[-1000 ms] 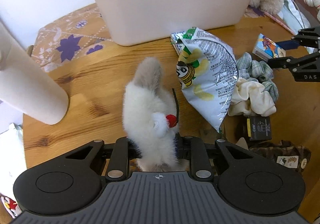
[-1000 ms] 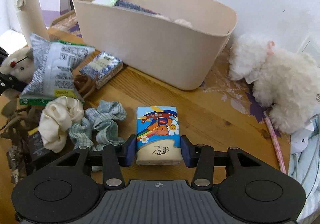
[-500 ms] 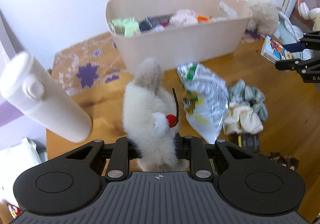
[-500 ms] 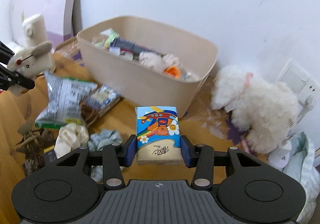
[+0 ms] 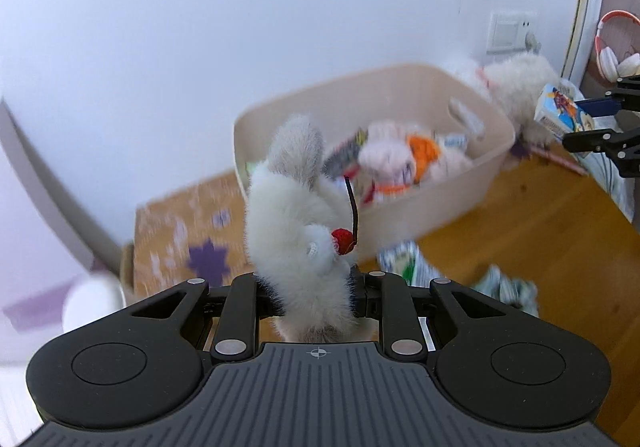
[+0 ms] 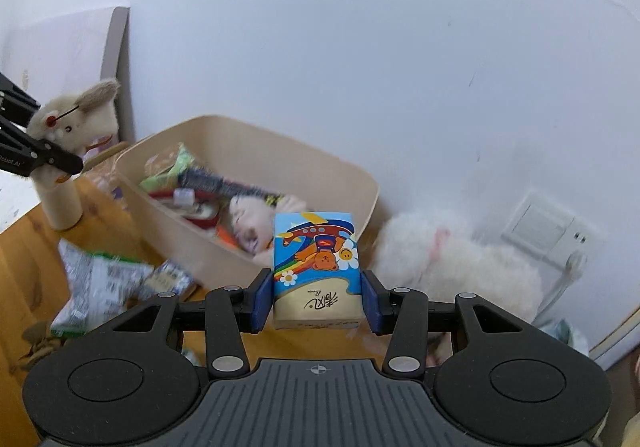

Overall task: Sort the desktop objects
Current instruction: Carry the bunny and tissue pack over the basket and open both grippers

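While hanging loaded above the table (image 5: 540,231), could lose either load short of the bin (image 5: 496,143). Left claw (image 5: 312,295): pinched to its narrowest on the rump of the small plush mouse (image 5: 292,219), most of the body sticking out ahead, over the bin's near left corner. Soft fur, compressible filling; likely to creep out of the grip on a quick swing, or to cling to a pad on release and drop on the rim instead of inside. Right claw (image 6: 316,299): partly closed on the short sides of the cartoon tissue pack (image 6: 314,259), upright between the blue pads, in front of the bin's right end. Squashy packet; might tilt or slide if squeezed unevenly.

Worth watching too: bin already well filled, heaped toward the middle, so anything dropped on the heap may roll back out. Better aimed at the lower gaps near the walls.

Room for moving: open air above the bin, nothing overhead, wall close behind. To the right, touching the bin's end, a big white plush (image 6: 452,271), with a wall socket (image 6: 540,223) beyond. To the left, a cream bottle (image 6: 60,203) standing near the left claw. Below, a snack bag (image 6: 96,283) and other clutter on the wood. Claws well apart, no crossing needed.
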`<state>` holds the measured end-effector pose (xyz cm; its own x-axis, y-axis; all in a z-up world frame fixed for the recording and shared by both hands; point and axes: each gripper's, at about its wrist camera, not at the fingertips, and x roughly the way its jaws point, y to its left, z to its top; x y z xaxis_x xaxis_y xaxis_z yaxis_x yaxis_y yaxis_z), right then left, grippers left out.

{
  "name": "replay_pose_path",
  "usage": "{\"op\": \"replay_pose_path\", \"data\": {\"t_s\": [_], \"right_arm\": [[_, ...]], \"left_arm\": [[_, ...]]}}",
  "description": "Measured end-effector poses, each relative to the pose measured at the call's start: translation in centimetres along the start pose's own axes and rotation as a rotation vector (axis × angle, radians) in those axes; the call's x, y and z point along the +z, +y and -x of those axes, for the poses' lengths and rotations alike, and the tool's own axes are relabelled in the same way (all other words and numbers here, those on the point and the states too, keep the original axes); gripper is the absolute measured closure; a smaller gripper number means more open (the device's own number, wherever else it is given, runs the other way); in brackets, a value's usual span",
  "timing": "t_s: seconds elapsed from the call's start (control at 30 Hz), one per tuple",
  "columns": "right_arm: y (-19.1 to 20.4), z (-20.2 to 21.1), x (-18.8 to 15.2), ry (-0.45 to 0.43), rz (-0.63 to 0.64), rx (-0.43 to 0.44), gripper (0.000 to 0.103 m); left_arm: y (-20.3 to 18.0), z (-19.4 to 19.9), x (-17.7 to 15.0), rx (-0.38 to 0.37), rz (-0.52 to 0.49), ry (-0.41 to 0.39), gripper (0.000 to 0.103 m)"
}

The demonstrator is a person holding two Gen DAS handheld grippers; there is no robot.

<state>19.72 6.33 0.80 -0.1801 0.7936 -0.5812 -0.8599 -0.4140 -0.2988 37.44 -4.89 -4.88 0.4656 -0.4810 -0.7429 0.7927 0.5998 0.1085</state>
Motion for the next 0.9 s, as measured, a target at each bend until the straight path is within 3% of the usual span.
{"op": "replay_pose_path", "data": {"t_s": [0.2, 0.47, 0.9], "right_arm": [[-0.1, -1.6, 2.3, -0.017, 0.011, -0.022, 0.059], [1.3, -4.9, 4.6, -0.016, 0.047, -0.022, 0.059], [2.7, -10.3, 4.8, 0.066, 0.037, -0.004, 0.059]], "left_arm": [[-0.8, -0.7, 3.7, 0.056, -0.037, -0.064, 0.08], [-2.7, -4.0, 6.9, 0.051, -0.05, -0.062, 0.08], [-3.8, -10.1, 7.2, 0.054, 0.005, 0.006, 0.08]]}}
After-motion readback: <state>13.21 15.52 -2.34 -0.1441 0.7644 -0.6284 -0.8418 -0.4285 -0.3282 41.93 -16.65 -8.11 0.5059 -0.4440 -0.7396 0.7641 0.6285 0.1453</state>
